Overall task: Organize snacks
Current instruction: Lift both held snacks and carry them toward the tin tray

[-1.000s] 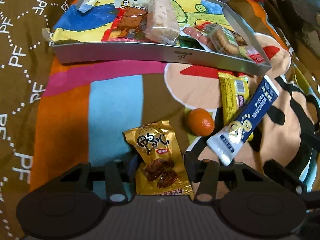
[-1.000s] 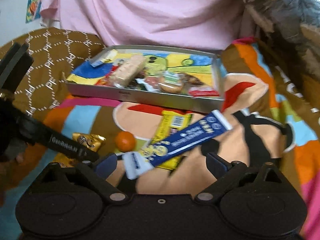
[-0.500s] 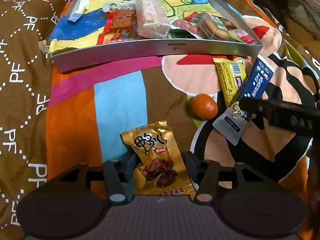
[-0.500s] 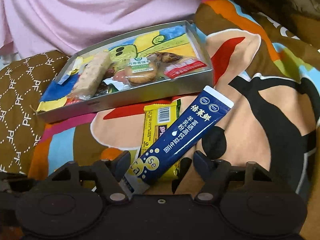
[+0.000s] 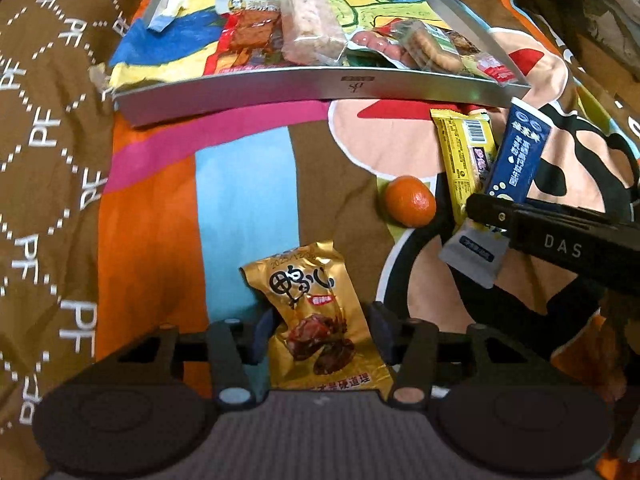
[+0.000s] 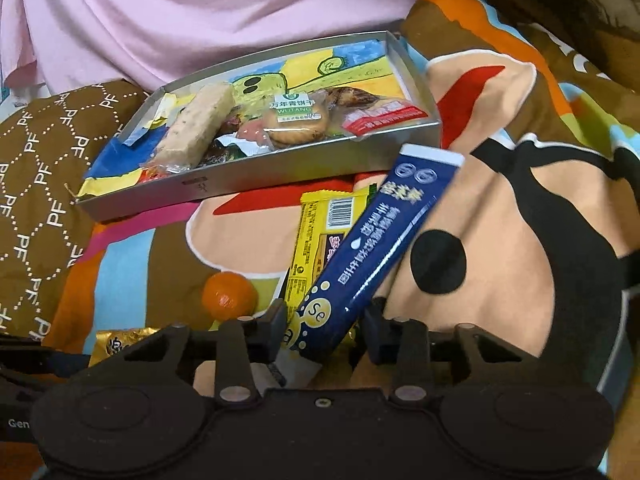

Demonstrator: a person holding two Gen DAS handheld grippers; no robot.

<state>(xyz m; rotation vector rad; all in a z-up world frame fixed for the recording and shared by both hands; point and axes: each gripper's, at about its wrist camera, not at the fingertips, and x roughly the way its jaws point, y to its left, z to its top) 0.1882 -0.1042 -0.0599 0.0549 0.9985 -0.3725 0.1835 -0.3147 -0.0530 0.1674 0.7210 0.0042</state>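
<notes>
A grey tray [image 5: 280, 88] [image 6: 280, 174] with several wrapped snacks lies on a colourful blanket. My left gripper [image 5: 318, 332] is open around a gold snack packet [image 5: 316, 320] that lies on the blanket. My right gripper [image 6: 326, 330] has its jaws closed in on the lower end of a blue stick packet [image 6: 380, 248] [image 5: 516, 160]; in the left wrist view its black finger [image 5: 560, 240] crosses that packet. A yellow bar [image 5: 464, 160] [image 6: 320, 236] lies partly under the blue packet. A small orange [image 5: 410, 201] [image 6: 229, 295] lies beside it.
Brown patterned fabric [image 5: 44, 160] lies left of the tray. Pink cloth [image 6: 200, 20] hangs behind it. Dark crumpled material [image 6: 580, 8] fills the far right.
My right gripper has come down onto the blue stick packet and its jaws have closed in on it. My left gripper has stayed around the gold packet, drawing slightly nearer the tray.
</notes>
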